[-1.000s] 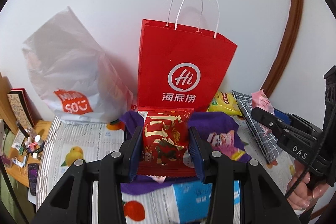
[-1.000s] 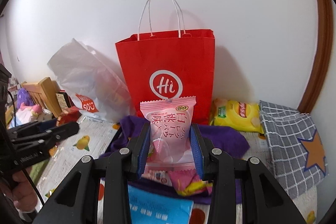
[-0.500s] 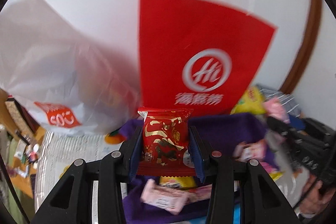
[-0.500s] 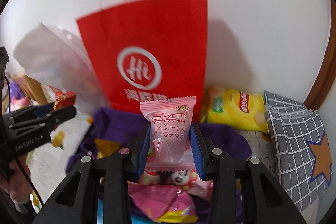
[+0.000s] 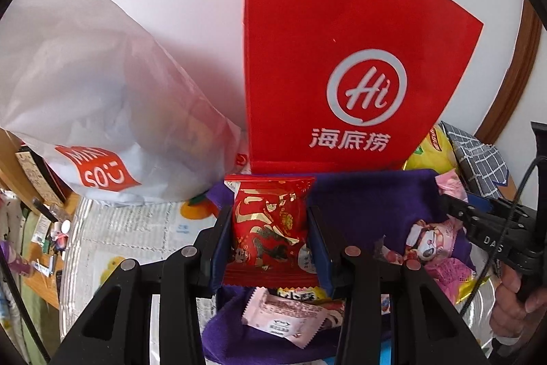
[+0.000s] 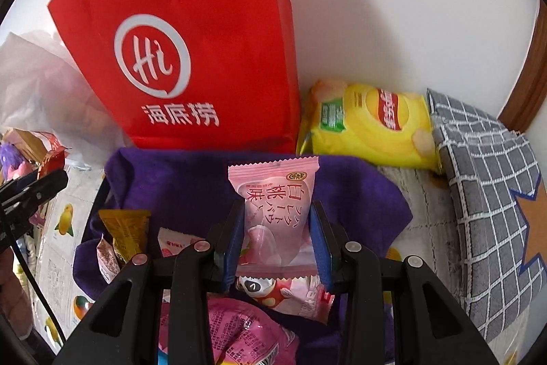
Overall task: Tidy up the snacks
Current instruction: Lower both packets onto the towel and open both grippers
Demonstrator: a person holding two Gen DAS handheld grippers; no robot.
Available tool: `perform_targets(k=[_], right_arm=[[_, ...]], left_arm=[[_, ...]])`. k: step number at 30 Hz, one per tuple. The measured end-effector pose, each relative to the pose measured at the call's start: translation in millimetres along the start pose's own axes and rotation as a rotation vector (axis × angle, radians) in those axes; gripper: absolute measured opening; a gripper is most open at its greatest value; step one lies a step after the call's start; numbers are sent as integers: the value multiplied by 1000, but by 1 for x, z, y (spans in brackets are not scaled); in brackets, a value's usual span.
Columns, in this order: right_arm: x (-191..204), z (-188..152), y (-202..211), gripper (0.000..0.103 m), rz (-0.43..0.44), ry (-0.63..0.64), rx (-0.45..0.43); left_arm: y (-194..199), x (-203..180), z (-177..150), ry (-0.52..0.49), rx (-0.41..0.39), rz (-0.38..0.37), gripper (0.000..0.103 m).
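My left gripper (image 5: 270,240) is shut on a red snack packet (image 5: 270,228) with gold print, held upright in front of the red paper bag (image 5: 342,57). My right gripper (image 6: 277,242) is shut on a pink peach snack packet (image 6: 273,214), also upright, over the purple cloth (image 6: 177,177). Several loose snack packets lie on the purple cloth (image 5: 369,200) below both grippers. The right gripper (image 5: 485,224) shows at the right edge of the left wrist view; the left gripper (image 6: 34,190) shows at the left edge of the right wrist view.
A white plastic shopping bag (image 5: 95,91) leans on the wall left of the red bag (image 6: 181,40). A yellow chip bag (image 6: 369,125) and a grey checked cloth (image 6: 489,194) lie to the right. A cluttered wooden shelf (image 5: 30,214) stands at far left.
Both grippers have moved forward and down toward the red bag and purple cloth, each keeping its packet. The red bag now fills more of both views.
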State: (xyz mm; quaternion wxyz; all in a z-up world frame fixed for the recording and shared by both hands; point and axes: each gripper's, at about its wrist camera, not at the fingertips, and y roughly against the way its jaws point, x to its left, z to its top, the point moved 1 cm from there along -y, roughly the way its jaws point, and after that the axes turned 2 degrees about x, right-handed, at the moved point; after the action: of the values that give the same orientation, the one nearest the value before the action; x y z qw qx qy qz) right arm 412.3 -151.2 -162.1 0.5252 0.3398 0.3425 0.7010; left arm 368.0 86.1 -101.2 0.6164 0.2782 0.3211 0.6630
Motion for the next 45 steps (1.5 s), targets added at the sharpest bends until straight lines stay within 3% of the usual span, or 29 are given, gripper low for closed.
perform_targets(k=[9,19,33,38,45], right_arm=[[3,-3,-21,38,-29,-1,75],[6,-3,-14,38,-45,29,60],[0,-3,-24,39,-40,16,140],[0,-3,-21,39,-41,4,136],[3,1,3,44,-31,8,66]], left_arm=[[-5,-8,-2,-24,16,3,40],[-7,-4,-3,-21,36,-4,40],[-14,-14,-6,-50,70,-18,40],[-20,-19,-9,-65,97,-25,40],[-33,-28,-17,-91,150,-28,40]])
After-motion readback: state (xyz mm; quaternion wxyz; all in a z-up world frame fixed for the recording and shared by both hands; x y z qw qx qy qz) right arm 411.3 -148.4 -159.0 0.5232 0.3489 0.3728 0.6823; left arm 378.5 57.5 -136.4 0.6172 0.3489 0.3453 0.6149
